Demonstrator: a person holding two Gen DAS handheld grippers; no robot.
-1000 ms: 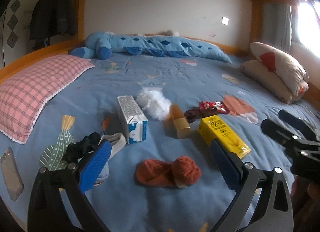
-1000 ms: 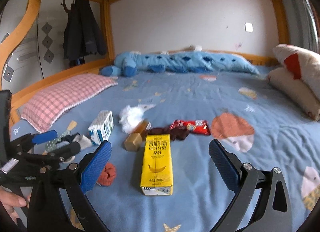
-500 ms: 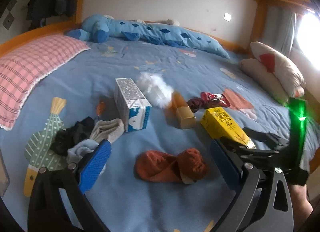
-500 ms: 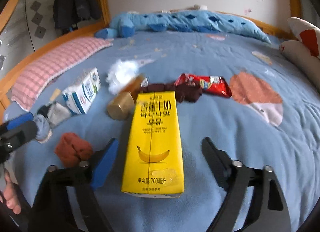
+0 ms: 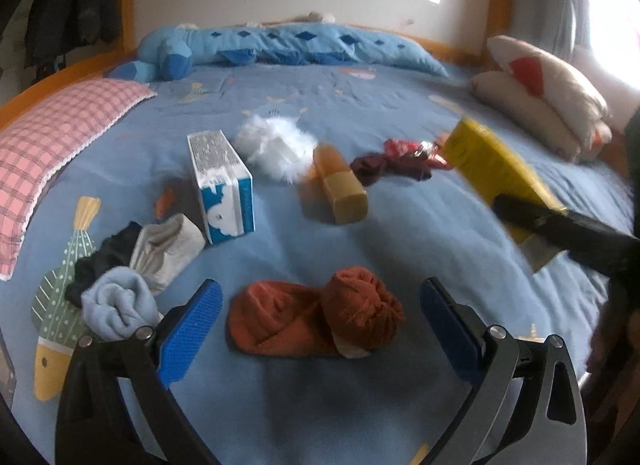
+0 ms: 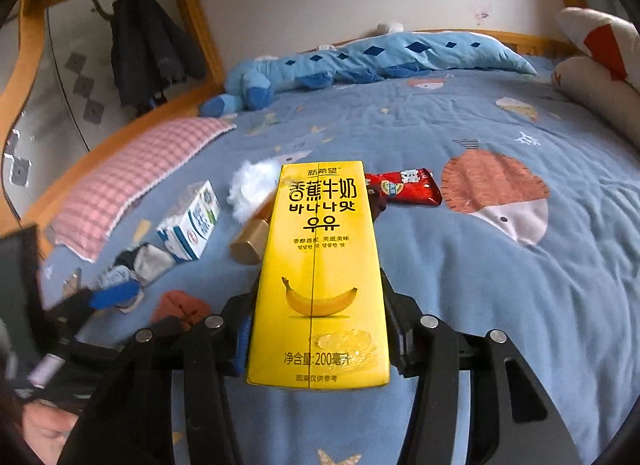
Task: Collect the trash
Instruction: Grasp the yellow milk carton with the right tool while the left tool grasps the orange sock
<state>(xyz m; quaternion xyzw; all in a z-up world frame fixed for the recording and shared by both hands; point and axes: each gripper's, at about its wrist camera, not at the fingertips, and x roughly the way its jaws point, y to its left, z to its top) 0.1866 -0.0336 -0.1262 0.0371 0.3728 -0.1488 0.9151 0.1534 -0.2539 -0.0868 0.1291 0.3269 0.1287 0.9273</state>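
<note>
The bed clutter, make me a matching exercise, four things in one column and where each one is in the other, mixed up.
Things:
1. yellow milk carton
2. orange socks
3. red snack wrapper
4. blue and white carton

Places:
A. on the blanket between the open fingers of the left gripper
B. beside the grey and black socks
C. between the closing jaws of the right gripper, tilted up
D. behind the yellow carton, near the hedgehog print

Pairs: 1-C, 2-A, 3-D, 4-B

My fingers [image 5: 192,329] are black angular arms with silver round screws at the joints, each carrying a blue ribbed pad on its inner face.
</note>
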